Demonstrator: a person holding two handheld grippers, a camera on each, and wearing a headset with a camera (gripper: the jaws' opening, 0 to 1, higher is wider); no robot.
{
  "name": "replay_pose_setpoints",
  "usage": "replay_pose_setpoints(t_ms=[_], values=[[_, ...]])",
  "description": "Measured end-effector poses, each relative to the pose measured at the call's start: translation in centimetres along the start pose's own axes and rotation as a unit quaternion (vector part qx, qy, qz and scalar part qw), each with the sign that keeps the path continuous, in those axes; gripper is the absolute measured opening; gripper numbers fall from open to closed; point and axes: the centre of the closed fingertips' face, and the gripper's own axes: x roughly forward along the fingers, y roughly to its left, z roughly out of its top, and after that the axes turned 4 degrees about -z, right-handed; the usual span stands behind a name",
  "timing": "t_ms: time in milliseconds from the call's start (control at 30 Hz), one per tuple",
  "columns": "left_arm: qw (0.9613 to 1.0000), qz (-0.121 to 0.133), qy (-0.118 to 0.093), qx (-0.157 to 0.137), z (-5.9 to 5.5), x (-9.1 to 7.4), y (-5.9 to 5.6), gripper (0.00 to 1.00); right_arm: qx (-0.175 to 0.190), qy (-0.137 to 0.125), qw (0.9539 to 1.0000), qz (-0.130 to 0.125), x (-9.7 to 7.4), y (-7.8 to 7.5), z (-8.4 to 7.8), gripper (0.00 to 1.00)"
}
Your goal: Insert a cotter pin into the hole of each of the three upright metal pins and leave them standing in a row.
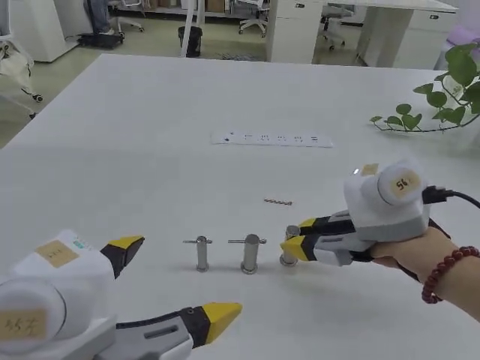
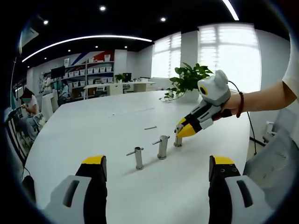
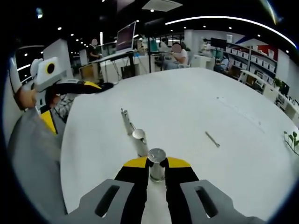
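1. The right gripper point(image 1: 298, 238) is pressed together on the right-end metal pin point(image 3: 157, 171), which stands upright on the tabletop point(image 1: 150, 150) toward its near edge.
2. The middle pin point(image 1: 250, 256) and the left pin point(image 1: 202, 256) stand upright in the same row, each with a cotter pin point(image 1: 246, 241) crosswise through its top.
3. A loose cotter pin point(image 1: 277, 201) lies flat behind the row, toward the tabletop's middle.
4. The left gripper point(image 1: 174, 277) hovers over the near edge, jaws spread wide, holding nothing.
5. A power strip point(image 1: 274, 139) lies farther back, and a plant point(image 1: 450, 90) sits at the right edge.

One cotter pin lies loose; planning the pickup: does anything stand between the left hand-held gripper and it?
Yes: the left pin and middle pin stand between the left hand-held gripper and the cotter pin, which lies behind their row.
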Motion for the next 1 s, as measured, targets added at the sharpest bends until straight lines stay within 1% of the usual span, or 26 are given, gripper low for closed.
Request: replay_pose_setpoints(t_ms=[233,367,600,800,1000], values=[[1.0,-0.001,-0.001,0.001,0.1,-0.1,-0.2,0.9,0.005,0.0,0.9999,0.011,0.0,1.5,-0.5,0.14],[1.0,0.0,-0.002,0.001,0.0,-0.3,-0.1,0.89,0.005,0.001,0.9999,0.016,0.1,2.5,-0.9,0.14],[1.0,0.002,-0.003,0.0,0.0,-0.5,-0.1,0.89,0.008,0.001,0.9998,0.021,0.3,3.7,-1.2,0.14],[1.0,0.002,-0.002,0.0,-0.1,-0.7,-0.2,0.88,0.025,0.001,0.9996,0.01,0.5,4.1,-1.5,0.14],[1.0,0.003,-0.004,0.0,-0.1,-0.8,-0.1,0.87,0.028,-0.001,0.9996,-0.003,0.5,4.1,-1.7,0.14]])
